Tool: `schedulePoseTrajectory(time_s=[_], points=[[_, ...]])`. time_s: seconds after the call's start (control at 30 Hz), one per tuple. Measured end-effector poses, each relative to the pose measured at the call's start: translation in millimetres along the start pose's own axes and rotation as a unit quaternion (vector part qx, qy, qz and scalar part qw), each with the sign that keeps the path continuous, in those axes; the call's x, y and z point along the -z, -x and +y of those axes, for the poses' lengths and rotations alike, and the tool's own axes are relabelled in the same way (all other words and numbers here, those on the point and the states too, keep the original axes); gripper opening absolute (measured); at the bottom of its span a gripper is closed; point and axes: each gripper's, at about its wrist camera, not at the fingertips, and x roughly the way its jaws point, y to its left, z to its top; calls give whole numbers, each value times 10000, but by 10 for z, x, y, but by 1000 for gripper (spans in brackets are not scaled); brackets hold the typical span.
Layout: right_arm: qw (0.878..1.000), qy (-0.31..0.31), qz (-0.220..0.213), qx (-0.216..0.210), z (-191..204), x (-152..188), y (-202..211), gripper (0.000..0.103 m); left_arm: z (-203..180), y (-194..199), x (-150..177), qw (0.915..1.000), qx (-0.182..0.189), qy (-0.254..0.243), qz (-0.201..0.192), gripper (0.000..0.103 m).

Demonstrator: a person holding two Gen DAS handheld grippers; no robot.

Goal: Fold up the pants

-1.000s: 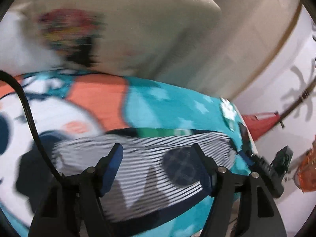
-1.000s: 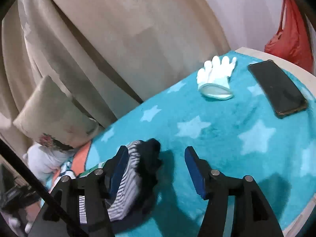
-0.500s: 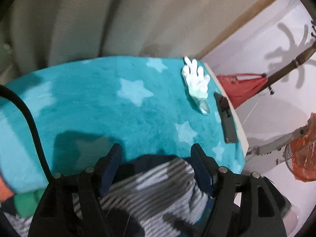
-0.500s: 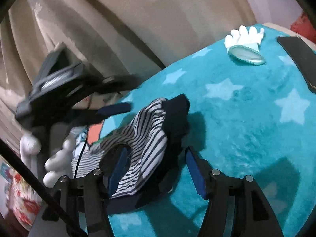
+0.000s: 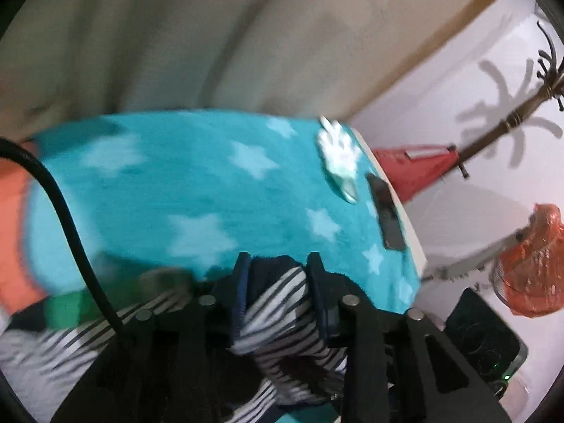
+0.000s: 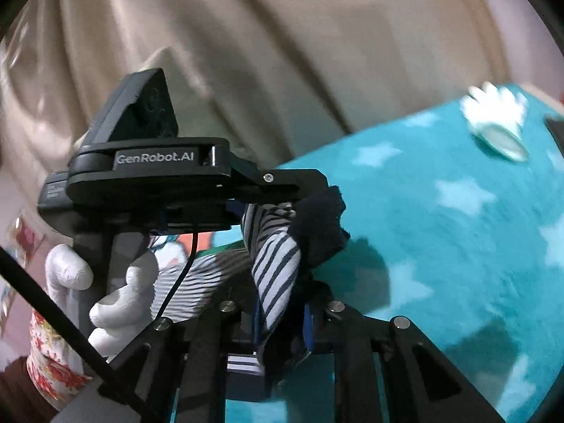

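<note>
The pants (image 5: 278,303) are small, white with dark stripes and navy trim, and lie on a teal star blanket (image 5: 197,194). My left gripper (image 5: 280,271) is shut on a bunched end of the pants and holds it lifted. In the right wrist view the pants (image 6: 275,264) hang between both grippers. My right gripper (image 6: 282,320) is shut on the striped cloth just below the left gripper (image 6: 282,190), which comes in from the left, held by a white-gloved hand (image 6: 70,275).
A white glove (image 5: 340,155) and a black phone (image 5: 386,211) lie near the blanket's far right edge; the glove also shows in the right wrist view (image 6: 493,120). Beige curtains (image 6: 282,35) hang behind. A red bag (image 5: 416,165) and an orange-covered fan (image 5: 532,261) stand beyond the edge.
Both grippers have closed on the pants, which lay flat between open jaws before. The cloth end is now lifted off the blanket and the two grippers are close together.
</note>
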Motion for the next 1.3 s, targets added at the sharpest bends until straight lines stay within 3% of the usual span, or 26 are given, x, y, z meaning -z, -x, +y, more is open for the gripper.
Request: schedulePoseTrajectory(time_s=[0.07, 0.2, 0.37, 0.53, 0.67, 0.73, 0.8, 0.83, 0.93, 1.0, 1.1, 1.2, 1.3], points=[[9991, 408, 123, -18, 236, -2, -100, 21, 115, 295, 144, 9991, -204, 141, -346, 42], [9942, 932, 527, -99, 610, 59, -423, 39, 385, 866, 458, 9937, -545, 349, -917, 58], [9850, 1199, 1134, -493, 937, 222, -683, 45, 771, 1491, 883, 9822, -861, 876, -1421, 63], [9867, 1302, 748, -625, 1067, 36, -315, 50, 1084, 2027, 1276, 9625, -1248, 1292, -2032, 69], [9948, 967, 324, 36, 1024, -191, -251, 50, 1392, 2252, 1492, 9465, -1457, 1709, -2319, 69], [9953, 770, 467, 356, 958, -227, -403, 33, 1513, 2304, 1565, 9411, -1483, 1909, -2363, 69], [9923, 569, 693, 858, 881, -195, -631, 31, 1566, 2362, 1629, 9389, -1457, 1986, -2404, 69], [9923, 455, 771, 852, 843, -170, -720, 31, 1570, 2384, 1656, 9386, -1451, 1979, -2423, 69], [9917, -73, 1272, -185, 753, -71, -1010, 33, 1572, 2422, 1717, 9376, -1423, 1991, -2470, 69], [9863, -165, 1512, -638, 757, -17, -1122, 33, 1585, 2439, 1744, 9371, -1392, 2014, -2490, 69], [9849, -5, 1505, -854, 822, -19, -1057, 37, 1622, 2408, 1745, 9377, -1362, 2038, -2462, 70], [9866, 21, 1208, -1097, 819, -125, -760, 41, 1671, 2358, 1739, 9390, -1337, 2071, -2396, 70], [9925, 118, 780, -931, 832, -215, -553, 44, 1707, 2304, 1736, 9402, -1296, 2104, -2346, 70]])
